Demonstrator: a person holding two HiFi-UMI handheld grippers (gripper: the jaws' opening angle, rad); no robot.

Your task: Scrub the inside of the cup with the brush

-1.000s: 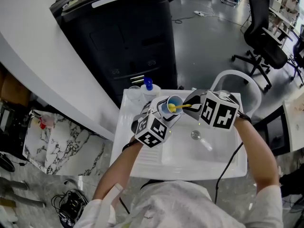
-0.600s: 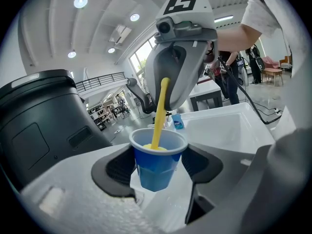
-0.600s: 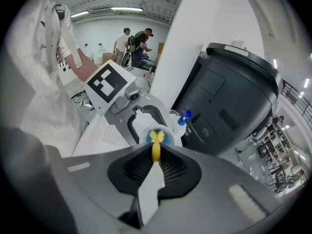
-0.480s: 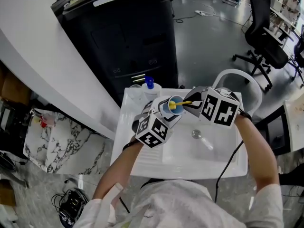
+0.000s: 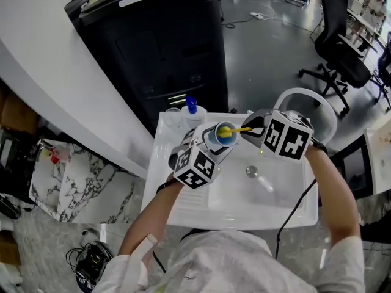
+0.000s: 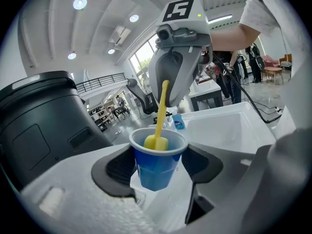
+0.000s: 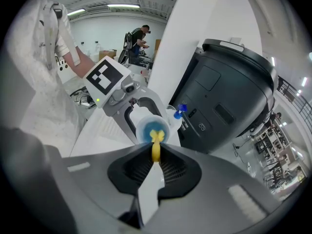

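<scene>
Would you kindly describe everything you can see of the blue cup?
The blue cup, seemingly plastic with a paler rim, tapering toward its base, is clamped by its sides between the pads of the left gripper above the white sink. The yellow brush has its head inside the open mouth, its handle held by the right gripper.

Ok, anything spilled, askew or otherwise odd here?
Nothing stands out. The left claw grips the blue cup above the sink, the right claw grips the yellow brush, its head inside the cup. No spill shows.
</scene>
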